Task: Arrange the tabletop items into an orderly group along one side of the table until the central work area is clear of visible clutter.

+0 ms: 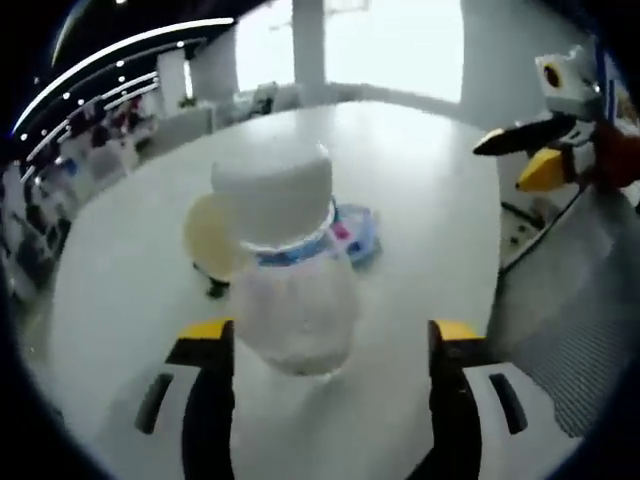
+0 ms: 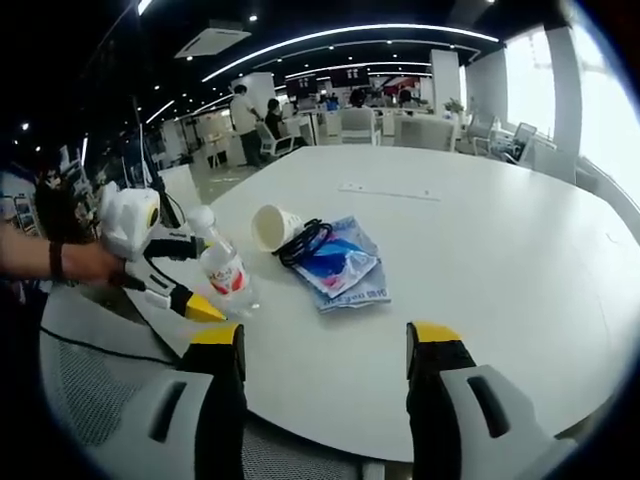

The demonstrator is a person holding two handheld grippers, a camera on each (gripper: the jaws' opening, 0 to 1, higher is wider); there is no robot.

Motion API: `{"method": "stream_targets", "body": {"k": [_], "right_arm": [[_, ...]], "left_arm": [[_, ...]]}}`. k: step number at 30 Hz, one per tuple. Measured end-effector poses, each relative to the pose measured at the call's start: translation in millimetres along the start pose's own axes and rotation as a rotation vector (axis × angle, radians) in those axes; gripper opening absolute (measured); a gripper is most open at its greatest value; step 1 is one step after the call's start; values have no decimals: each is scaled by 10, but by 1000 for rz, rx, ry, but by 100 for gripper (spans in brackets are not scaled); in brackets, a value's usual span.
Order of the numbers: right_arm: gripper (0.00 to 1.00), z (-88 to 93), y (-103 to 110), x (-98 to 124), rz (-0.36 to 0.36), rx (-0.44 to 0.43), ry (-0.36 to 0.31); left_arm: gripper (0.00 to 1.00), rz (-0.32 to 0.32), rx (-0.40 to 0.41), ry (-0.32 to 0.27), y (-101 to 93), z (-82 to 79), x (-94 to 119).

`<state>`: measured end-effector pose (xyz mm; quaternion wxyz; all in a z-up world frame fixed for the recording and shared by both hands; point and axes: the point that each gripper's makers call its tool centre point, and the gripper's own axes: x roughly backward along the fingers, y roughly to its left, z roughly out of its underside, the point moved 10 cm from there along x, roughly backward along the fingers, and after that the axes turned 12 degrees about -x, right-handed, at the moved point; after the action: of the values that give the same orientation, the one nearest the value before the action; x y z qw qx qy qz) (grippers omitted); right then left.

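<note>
A clear water bottle point(image 1: 290, 270) with a white cap and a red-blue label stands near the table edge, between the jaws of my left gripper point(image 1: 330, 335). Those jaws are spread wider than the bottle, with a gap on the right side. The right gripper view shows the same bottle point(image 2: 225, 270) inside the left gripper point(image 2: 195, 275), which a hand holds. A paper cup point(image 2: 272, 226) lies on its side, beside a black cable point(image 2: 305, 240) and a blue packet point(image 2: 345, 265). My right gripper point(image 2: 325, 345) is open and empty at the table's near edge.
The round white table point(image 2: 480, 260) is bare to the right. A paper strip point(image 2: 385, 192) lies far across it. A grey mesh chair point(image 2: 90, 390) stands under the left gripper. Several people point(image 2: 242, 115) and desks are in the background.
</note>
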<state>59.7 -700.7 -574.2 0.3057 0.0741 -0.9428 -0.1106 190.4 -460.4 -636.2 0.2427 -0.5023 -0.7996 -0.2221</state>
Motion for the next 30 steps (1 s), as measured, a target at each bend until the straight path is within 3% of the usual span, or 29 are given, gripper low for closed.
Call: {"method": "stream_targets", "body": {"k": [5,9,16,21,24,30], "right_arm": [[68,-14,-20,20,-1,-14,-18],[73,-22,-20,17,-23,-32,-23],[100,22,39,-57,-104,-12,63],[100,45,110,-12,-155,59,107],[100,31,117,31,-167,47,105],[100,39,76,46,-159,10,93]], "left_arm": [[81,-58,129,-24,-24,-42,1],[84,-125,215,-2,-34,-66,-26],[88,-186,226,20,-152,-200,-146],[88,-313,276,38,-156,-237,-218],[86,-362,341,55,-142,-213,-272],[78,-477,373,86,-131,-169,-354]]}}
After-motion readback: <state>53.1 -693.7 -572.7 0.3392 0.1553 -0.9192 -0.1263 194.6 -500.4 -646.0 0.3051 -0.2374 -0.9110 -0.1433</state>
